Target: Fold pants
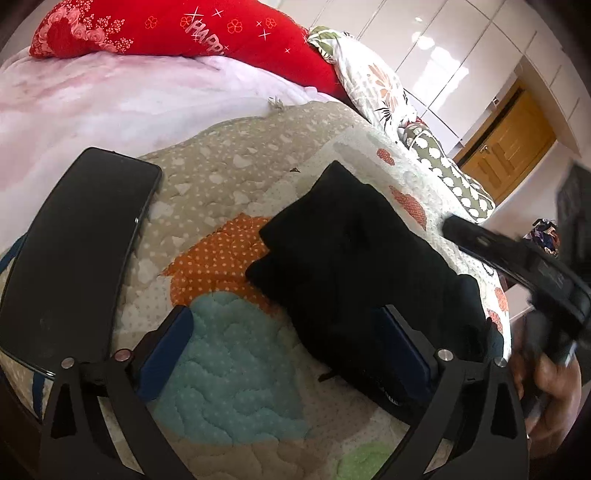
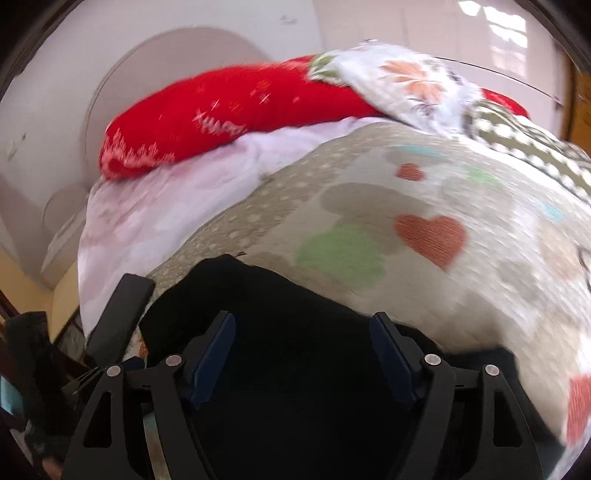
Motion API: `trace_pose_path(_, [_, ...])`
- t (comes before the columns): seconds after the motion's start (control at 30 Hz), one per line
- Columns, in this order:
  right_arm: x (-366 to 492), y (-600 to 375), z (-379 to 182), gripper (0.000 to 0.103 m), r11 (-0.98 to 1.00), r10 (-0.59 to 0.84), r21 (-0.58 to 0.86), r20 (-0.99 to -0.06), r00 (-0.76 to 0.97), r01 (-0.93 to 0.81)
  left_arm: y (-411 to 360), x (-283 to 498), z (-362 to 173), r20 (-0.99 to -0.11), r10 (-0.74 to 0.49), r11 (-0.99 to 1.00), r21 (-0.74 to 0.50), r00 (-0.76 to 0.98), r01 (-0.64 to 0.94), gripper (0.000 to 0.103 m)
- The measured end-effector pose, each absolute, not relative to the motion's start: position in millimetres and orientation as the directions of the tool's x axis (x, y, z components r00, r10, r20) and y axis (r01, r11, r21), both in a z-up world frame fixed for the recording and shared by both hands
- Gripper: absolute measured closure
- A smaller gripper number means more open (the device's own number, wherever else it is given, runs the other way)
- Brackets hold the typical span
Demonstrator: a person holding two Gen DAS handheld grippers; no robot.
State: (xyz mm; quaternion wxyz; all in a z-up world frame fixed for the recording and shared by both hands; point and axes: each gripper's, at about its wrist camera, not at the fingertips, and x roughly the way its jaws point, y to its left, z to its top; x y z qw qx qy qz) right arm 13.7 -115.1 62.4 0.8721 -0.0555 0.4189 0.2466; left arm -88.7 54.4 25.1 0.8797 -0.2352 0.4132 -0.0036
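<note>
The black pants (image 1: 354, 258) lie folded into a compact bundle on the patterned quilt (image 1: 229, 177). My left gripper (image 1: 286, 347) is open and empty just above the quilt, its right finger over the near edge of the pants. The right gripper shows blurred at the right edge of the left wrist view (image 1: 524, 266), held in a hand. In the right wrist view the pants (image 2: 295, 306) fill the lower middle, and my right gripper (image 2: 304, 354) is open above them, holding nothing.
A black phone (image 1: 77, 251) lies on the quilt at the left, also seen edge-on in the right wrist view (image 2: 118, 314). A red pillow (image 1: 177, 29) and a floral pillow (image 1: 373, 81) sit at the bed's head. The bed edge drops off at the right, near a wooden door (image 1: 506, 147).
</note>
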Motion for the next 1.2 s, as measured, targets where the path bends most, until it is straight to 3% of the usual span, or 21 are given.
trace_pose_path(0.13, [32,-78,30,0.02,0.853,0.315,0.027,-0.822,0.475,-0.521,49,-85,25,-0.729,-0.187,0.904,-0.391,0.658,-0.176,0.001])
trace_pose_path(0.3, [40,-78,8,0.021,0.863,0.363,0.111,-0.814,0.454,-0.492,42,-79,24,-0.737,-0.186,0.918,-0.366,0.649,-0.154,0.0])
trace_pose_path(0.37, [40,-85,8,0.03,0.856,0.409,0.174,-0.803,0.433,-0.487,41,-76,24,-0.732,-0.198,0.916,-0.376,0.652,-0.143,0.0])
trace_pose_path(0.43, [39,-92,14,0.063,0.84,0.462,0.239,-0.785,0.413,-0.487,41,-76,25,-0.715,-0.226,0.909,-0.399,0.662,-0.12,0.003])
trace_pose_path(0.47, [37,-96,21,0.068,0.837,0.475,0.251,-0.773,0.42,-0.486,41,-78,28,-0.698,-0.245,0.904,-0.415,0.673,-0.101,0.022])
trace_pose_path(0.5, [35,-99,27,0.077,0.836,0.484,0.257,-0.762,0.43,-0.485,39,-79,31,-0.686,-0.262,0.902,-0.424,0.679,-0.081,0.055])
trace_pose_path(0.6, [25,-119,49,0.085,0.83,0.525,0.303,-0.709,0.471,-0.469,28,-86,50,-0.641,-0.288,0.913,-0.408,0.711,0.001,0.077])
trace_pose_path(0.63, [19,-133,59,0.086,0.823,0.549,0.33,-0.675,0.493,-0.463,22,-91,60,-0.616,-0.298,0.918,-0.395,0.729,0.043,0.081])
trace_pose_path(0.87, [-40,-244,107,0.086,0.819,0.565,0.445,-0.52,0.64,-0.361,-47,-128,119,-0.467,-0.448,0.892,-0.289,0.762,0.347,0.082])
trace_pose_path(0.97, [-69,-298,103,0.086,0.855,0.484,0.457,-0.529,0.697,-0.247,-92,-139,127,-0.444,-0.538,0.842,-0.237,0.717,0.485,0.082])
trace_pose_path(1.07, [-96,-351,83,0.08,0.891,0.333,0.45,-0.578,0.745,-0.049,-148,-147,114,-0.485,-0.593,0.785,-0.17,0.643,0.596,0.082])
trace_pose_path(1.2, [-126,-400,54,0.064,0.878,0.228,0.458,-0.653,0.722,0.137,-199,-144,70,-0.639,-0.613,0.713,-0.193,0.465,0.674,0.082])
